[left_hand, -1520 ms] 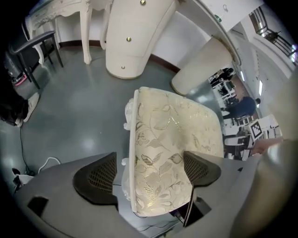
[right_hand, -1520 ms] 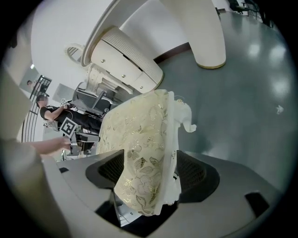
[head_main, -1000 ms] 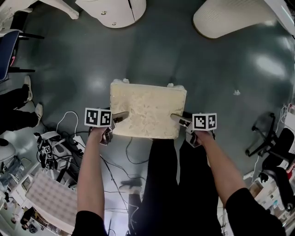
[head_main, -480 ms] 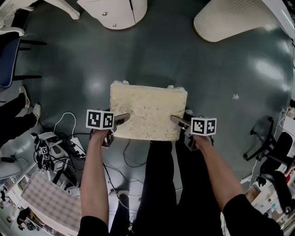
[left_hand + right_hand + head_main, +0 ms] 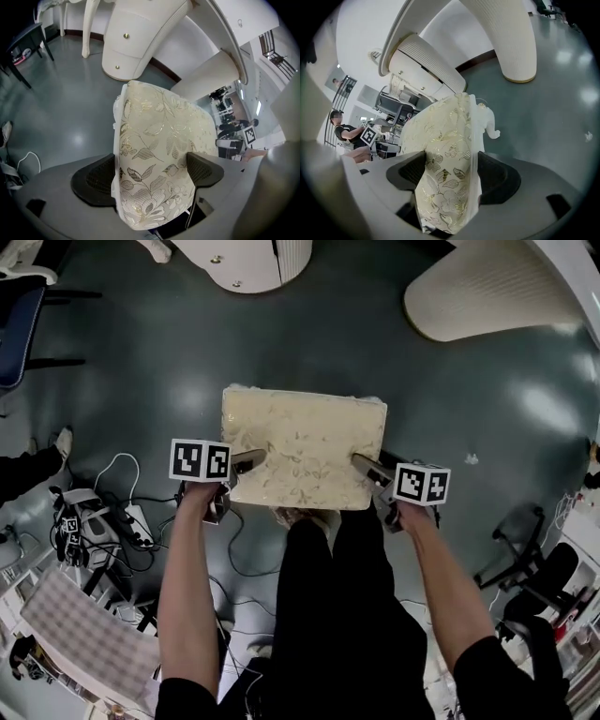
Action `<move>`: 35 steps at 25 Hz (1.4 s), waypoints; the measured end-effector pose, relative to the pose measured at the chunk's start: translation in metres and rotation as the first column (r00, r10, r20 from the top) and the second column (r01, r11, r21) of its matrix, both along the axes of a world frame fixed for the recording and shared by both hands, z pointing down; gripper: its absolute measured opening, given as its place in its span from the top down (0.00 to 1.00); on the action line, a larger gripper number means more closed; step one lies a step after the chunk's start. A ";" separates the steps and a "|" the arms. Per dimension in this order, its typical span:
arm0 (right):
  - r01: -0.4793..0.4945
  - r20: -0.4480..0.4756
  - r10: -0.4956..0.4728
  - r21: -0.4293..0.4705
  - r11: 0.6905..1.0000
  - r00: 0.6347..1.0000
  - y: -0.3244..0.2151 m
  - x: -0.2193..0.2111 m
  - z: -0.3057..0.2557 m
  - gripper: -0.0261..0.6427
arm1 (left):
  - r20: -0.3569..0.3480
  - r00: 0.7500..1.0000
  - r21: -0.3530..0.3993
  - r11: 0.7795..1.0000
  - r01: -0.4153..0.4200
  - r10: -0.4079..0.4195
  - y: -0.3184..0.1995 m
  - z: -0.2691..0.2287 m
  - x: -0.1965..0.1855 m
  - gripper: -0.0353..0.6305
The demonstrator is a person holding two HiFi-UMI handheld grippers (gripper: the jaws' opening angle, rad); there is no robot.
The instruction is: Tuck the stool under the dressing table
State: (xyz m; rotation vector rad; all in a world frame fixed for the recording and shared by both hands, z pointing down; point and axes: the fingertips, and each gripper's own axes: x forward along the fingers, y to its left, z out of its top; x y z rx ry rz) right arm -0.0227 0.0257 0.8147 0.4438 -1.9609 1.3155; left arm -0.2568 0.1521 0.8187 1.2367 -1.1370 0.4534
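The stool (image 5: 305, 446) has a cream seat cushion with a gold leaf pattern and white carved legs. It is held above the grey floor in front of the person's legs. My left gripper (image 5: 247, 463) is shut on the cushion's near left edge (image 5: 150, 173). My right gripper (image 5: 366, 468) is shut on its near right edge (image 5: 450, 183). The white dressing table stands ahead: one rounded pedestal with drawer knobs (image 5: 246, 259) at the top middle, a ribbed pedestal (image 5: 487, 287) at the top right. In the left gripper view the drawer pedestal (image 5: 140, 42) rises just beyond the stool.
Cables and a power strip (image 5: 122, 521) lie on the floor at the left, near a white perforated tray (image 5: 80, 638). A dark chair (image 5: 19, 310) stands at the far left. Black office chair bases (image 5: 534, 568) are at the right. Another person's shoe (image 5: 62, 442) shows at the left.
The stool, gripped on both sides, has moved forward toward the dressing table. The table's pedestals have shifted up in the head view, and the clutter on the floor has slid back.
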 end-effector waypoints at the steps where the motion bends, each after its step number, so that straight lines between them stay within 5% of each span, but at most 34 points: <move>1: 0.004 -0.002 -0.004 -0.002 1.000 1.000 -0.007 0.000 0.001 0.51 | 0.000 1.000 -0.003 1.000 0.002 -0.002 -0.006 0.001 0.000 0.24; 15: -0.033 -0.027 0.033 -0.005 0.999 0.999 -0.134 0.033 0.006 0.51 | 0.014 1.000 -0.011 1.000 -0.019 0.019 -0.141 0.005 0.030 0.24; 24: -0.016 -0.013 0.016 0.021 1.000 1.000 -0.146 0.029 0.000 0.51 | 0.018 1.000 -0.022 1.000 0.007 -0.007 -0.144 0.000 0.029 0.24; 35: -0.102 0.031 0.100 0.081 0.991 0.994 -0.173 0.019 -0.008 0.51 | 0.051 0.998 0.076 0.997 -0.029 0.025 -0.187 -0.007 0.011 0.24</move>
